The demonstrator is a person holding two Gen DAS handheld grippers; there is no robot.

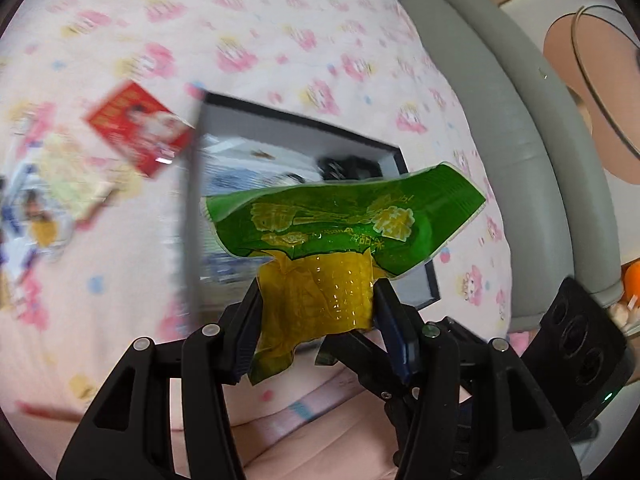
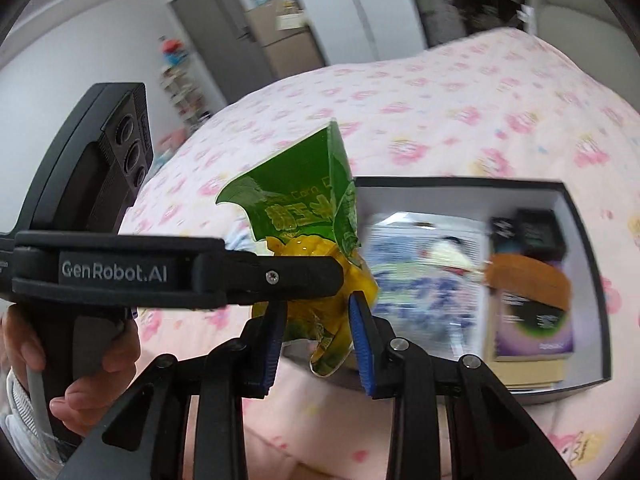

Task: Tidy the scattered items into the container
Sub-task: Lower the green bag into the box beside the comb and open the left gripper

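My left gripper (image 1: 316, 300) is shut on a green and yellow corn snack packet (image 1: 344, 216) and holds it in the air over the near edge of the black box (image 1: 296, 118). In the right wrist view the same packet (image 2: 304, 216) sits between the fingers of my right gripper (image 2: 318, 312), whose jaws stand open around it; the left gripper (image 2: 280, 276) crosses in front. The box (image 2: 576, 216) holds a blue-white packet (image 2: 424, 264), a purple box (image 2: 532, 320) and dark items. A red packet (image 1: 136, 128) and other packets (image 1: 52, 200) lie on the bed to the left.
The pink flowered bedspread (image 1: 280, 32) covers the bed. A grey padded headboard (image 1: 520, 140) runs along the right. A door and shelves (image 2: 224, 28) stand at the back of the room.
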